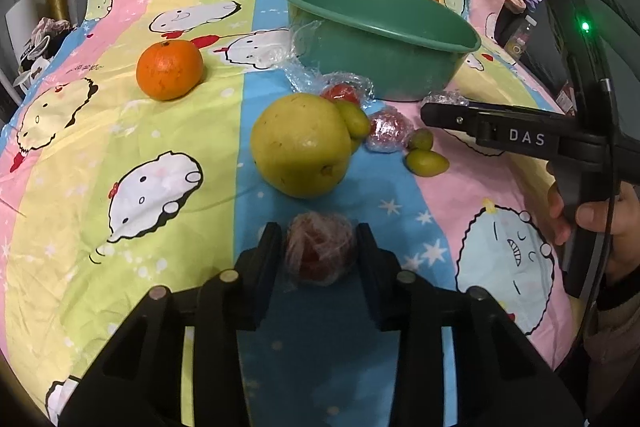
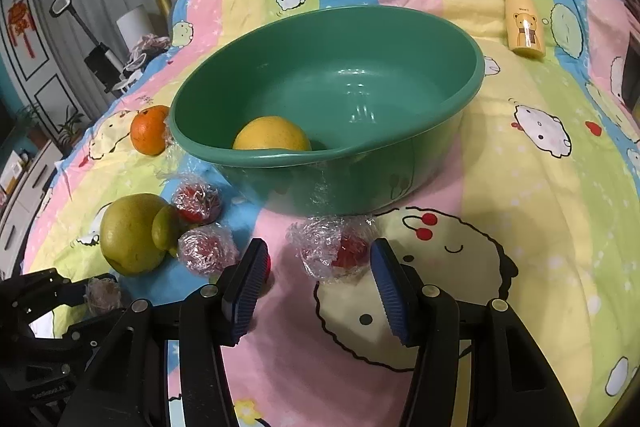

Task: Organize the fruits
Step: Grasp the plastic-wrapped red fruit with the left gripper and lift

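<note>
1 green basin [image 2: 400, 163] sits mid-frame in the right wrist view on the striped cartoon bedsheet [image 2: 540, 211], and it holds a single yellow fruit [image 2: 272, 135] against its near-left wall; the rest of its floor is bare. outside it, at the left edge of the frame, an orange [image 2: 149, 130] lies just beside the rim, and lower left a large green-yellow fruit [image 2: 128, 233] touches a smaller green one [image 2: 166, 229], with 2 film-wrapped red fruits [image 2: 197, 202] close by.

the wrapped fruit [image 1: 320, 253] at lower centre of the left wrist view is roundish, with no clear long axis; its crinkled film bunches toward the top.

the left gripper [image 1: 319, 239] pinches that wrapped fruit, both black pads pressed on its sides, nearly closed. the right gripper [image 2: 320, 261] stands partly spread at lower centre of its own view, another wrapped red fruit [image 2: 334, 251] between its blue pads, apart from the left-hand pad; whether the right-hand pad touches it, i cannot tell. a yellow bear bottle [image 2: 522, 15] lies upper right.
</note>
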`<state>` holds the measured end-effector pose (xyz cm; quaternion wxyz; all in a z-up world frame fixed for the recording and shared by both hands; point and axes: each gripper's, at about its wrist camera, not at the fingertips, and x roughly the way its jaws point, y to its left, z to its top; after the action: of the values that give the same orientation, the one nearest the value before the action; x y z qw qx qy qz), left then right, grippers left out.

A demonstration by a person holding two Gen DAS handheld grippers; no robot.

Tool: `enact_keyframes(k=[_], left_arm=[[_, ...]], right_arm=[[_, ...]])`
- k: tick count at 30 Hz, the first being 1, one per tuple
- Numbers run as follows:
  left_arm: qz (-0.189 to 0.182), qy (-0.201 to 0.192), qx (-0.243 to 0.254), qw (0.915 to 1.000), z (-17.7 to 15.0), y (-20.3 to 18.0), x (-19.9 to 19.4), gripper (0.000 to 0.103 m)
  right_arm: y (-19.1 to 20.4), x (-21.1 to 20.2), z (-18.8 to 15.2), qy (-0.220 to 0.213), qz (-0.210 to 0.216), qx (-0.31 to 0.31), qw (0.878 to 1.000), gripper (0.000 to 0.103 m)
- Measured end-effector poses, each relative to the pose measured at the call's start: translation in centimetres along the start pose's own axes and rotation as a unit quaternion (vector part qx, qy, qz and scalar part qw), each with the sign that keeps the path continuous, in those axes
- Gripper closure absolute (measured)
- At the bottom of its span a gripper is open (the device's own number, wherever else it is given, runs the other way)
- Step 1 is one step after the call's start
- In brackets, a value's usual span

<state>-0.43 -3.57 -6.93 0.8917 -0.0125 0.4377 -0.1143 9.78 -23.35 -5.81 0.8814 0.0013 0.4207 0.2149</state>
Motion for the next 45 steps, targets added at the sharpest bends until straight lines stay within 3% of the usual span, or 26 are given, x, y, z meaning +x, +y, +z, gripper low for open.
enact_keyframes(k=[8, 18, 26, 34, 45], left_arm=[[-0.011, -0.004, -0.013, 0.9998, -0.1, 0.4, -0.1, 0.069], [-0.018, -0.008, -0.027, 0.9994, -0.1, 0.9, -0.9, 0.069], [-0.020, -0.025, -0.036, 0.9988, 0.6, 1.1, -2.6, 0.069], [-0.019, -0.047, -0.040, 0.9979, 1.6, 0.5, -4.8, 0.069], [-0.015, -0.073, -0.042, 0.9963, 2.7, 0.4, -7.3, 0.069]], right_arm=[[-0.4, 0.0, -0.1, 0.003, 0.002, 0.008, 1.000, 0.066], [-0.3, -0.9, -0.5, -0.003, 0.017, 0.007, 1.000, 0.066], [1.0, -2.7, -0.5, -0.014, 0.058, -0.011, 0.998, 0.066], [2.5, -5.4, -0.2, -0.056, 0.098, -0.032, 0.993, 0.066], [2.2, -8.7, 0.5, -0.115, 0.105, -0.021, 0.987, 0.066]])
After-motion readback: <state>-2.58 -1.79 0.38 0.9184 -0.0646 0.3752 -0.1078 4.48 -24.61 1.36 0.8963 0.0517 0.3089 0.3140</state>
